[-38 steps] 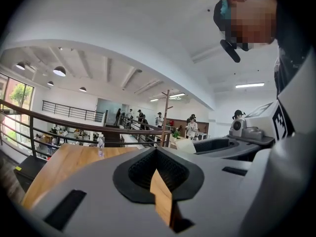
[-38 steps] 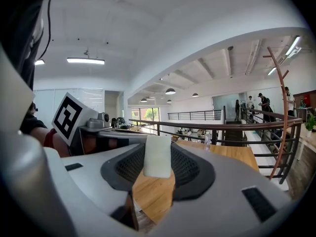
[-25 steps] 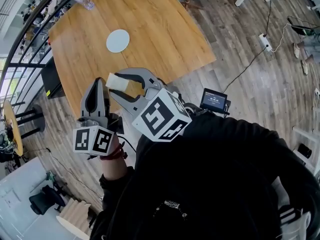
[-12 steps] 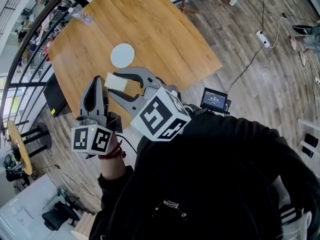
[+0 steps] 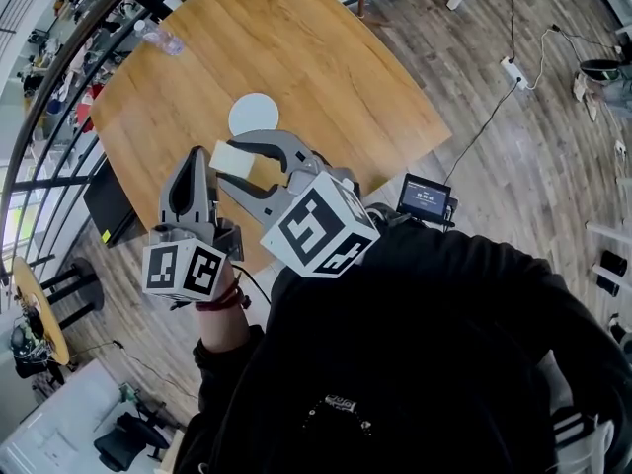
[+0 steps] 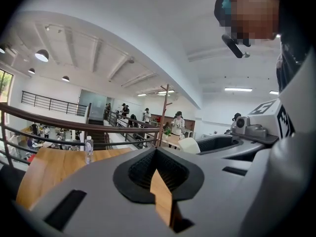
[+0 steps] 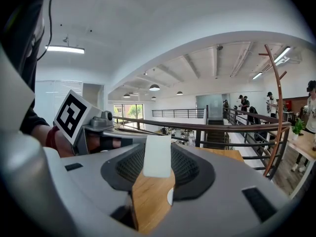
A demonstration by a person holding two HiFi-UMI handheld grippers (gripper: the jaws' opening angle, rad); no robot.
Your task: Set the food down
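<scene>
A pale cream slab of food [image 5: 233, 156] is held between the jaws of my right gripper [image 5: 229, 160], just short of the wooden table's near edge. In the right gripper view the food [image 7: 158, 155] stands upright between the dark pads, with my right gripper [image 7: 158, 158] shut on it. A white round plate [image 5: 254, 115] lies on the wooden table [image 5: 326, 57], just beyond the food; a sliver of the plate [image 7: 170, 196] shows between the jaws. My left gripper [image 5: 194, 166] hangs left of the right one, jaws together and empty. In its own view the left gripper [image 6: 157, 166] shows only a thin slit.
A clear water bottle [image 5: 163, 39] stands at the table's far left corner; the bottle [image 6: 89, 149] is upright. A small screen device [image 5: 425, 198] and a power strip [image 5: 513, 70] with cables lie on the wood floor to the right. A railing [image 5: 59, 77] runs along the table's left.
Both grippers have come closer to the table and plate; the plate now sits just beyond the held food. The right jaws' grip has not changed and the left stays shut.
</scene>
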